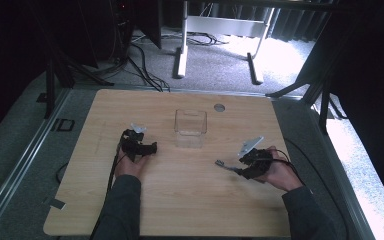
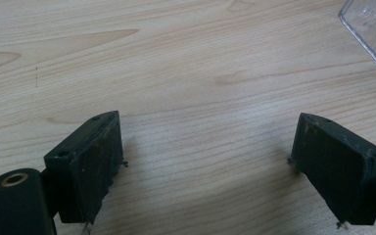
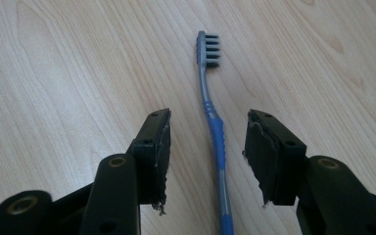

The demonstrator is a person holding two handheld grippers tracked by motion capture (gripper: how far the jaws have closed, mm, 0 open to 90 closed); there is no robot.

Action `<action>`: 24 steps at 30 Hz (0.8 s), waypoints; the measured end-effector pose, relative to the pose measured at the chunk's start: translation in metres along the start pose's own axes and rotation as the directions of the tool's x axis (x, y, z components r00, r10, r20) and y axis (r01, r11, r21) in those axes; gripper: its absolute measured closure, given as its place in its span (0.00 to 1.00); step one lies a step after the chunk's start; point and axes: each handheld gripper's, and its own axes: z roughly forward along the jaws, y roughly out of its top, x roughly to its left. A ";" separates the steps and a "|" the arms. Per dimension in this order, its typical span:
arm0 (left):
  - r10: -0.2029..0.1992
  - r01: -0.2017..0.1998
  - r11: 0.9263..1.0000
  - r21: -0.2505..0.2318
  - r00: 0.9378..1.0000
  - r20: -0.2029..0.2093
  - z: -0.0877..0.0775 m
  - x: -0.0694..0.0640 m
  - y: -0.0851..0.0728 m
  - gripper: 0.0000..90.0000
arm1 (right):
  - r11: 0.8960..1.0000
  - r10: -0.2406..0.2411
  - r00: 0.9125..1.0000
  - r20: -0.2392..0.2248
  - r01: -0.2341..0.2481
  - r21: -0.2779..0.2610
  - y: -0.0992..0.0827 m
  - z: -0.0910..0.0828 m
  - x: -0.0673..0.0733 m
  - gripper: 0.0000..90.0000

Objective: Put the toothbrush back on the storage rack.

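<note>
A toothbrush (image 3: 217,137) with a blue and grey handle and dark bristles lies flat on the wooden table (image 1: 180,200), its head pointing away from my right gripper (image 3: 209,117). The handle runs between that gripper's two jaws, which stand open on either side without touching it. In the high view the toothbrush (image 1: 225,165) sticks out to the left of the right gripper (image 1: 240,169), right of the table's middle. My left gripper (image 1: 142,145) rests left of centre, jaws wide open over bare wood (image 2: 205,132). A clear plastic container (image 1: 190,127) stands between the two hands, farther back.
A corner of the clear container (image 2: 372,29) shows at the upper right of the left gripper view. A small round grey disc (image 1: 219,107) sits in the table's far edge. Desk legs and cables lie on the floor beyond the table.
</note>
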 end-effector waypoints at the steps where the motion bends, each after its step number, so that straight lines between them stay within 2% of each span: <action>1: 0.000 0.000 1.000 0.000 1.000 0.000 0.000 0.000 0.000 0.14 | 1.000 0.000 1.000 -0.001 0.000 0.002 0.000 0.001 0.000 0.58; 24: 0.000 0.000 1.000 0.000 1.000 0.000 0.000 0.000 0.000 0.14 | 0.999 -0.009 1.000 0.001 0.009 0.047 0.002 0.007 -0.005 0.62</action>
